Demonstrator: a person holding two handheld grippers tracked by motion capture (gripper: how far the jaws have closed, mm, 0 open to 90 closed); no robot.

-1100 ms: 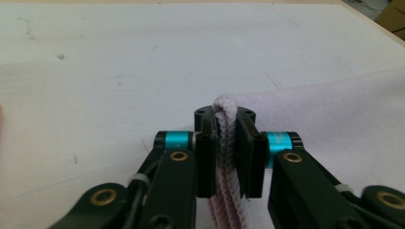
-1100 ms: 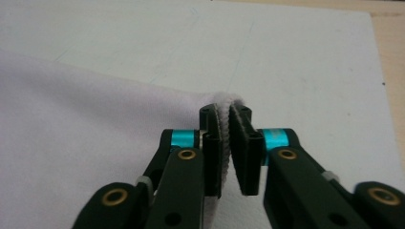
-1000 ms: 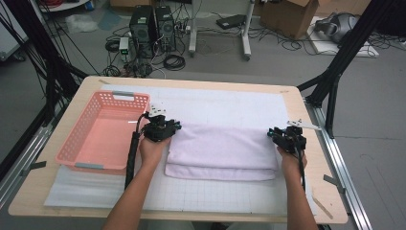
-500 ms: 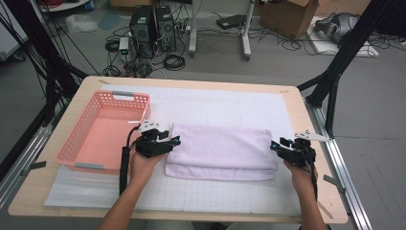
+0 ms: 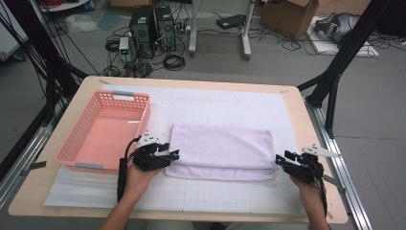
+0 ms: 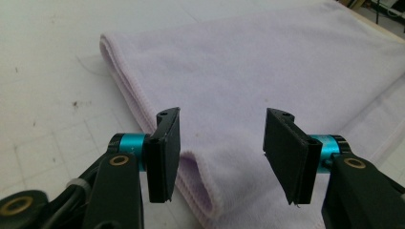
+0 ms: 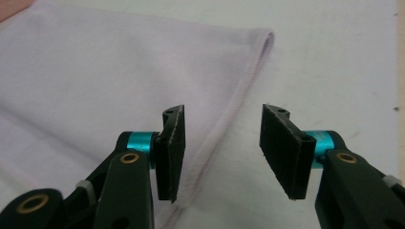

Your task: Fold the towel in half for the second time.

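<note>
Two claws (image 5: 173, 154) (image 5: 279, 160) parted, empty, beside folded towel (image 5: 221, 149), white mat (image 5: 220, 108), cluttered floor (image 5: 215, 43).

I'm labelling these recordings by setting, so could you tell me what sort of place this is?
Most likely a lab or workshop rigged for recording: black camera frame struts, computer towers with loose cables on the floor, and a gridded mat on the table.

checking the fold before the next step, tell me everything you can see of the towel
The towel is pale lilac, soft terry-like cloth with a stitched hem. It lies flat on the white mat, folded into a long rectangle, with the lower layer peeking out along the near edge. The pink basket stands to its left. The left gripper is at its left end and the right gripper at its right; both stand open, pressing nothing.
</note>
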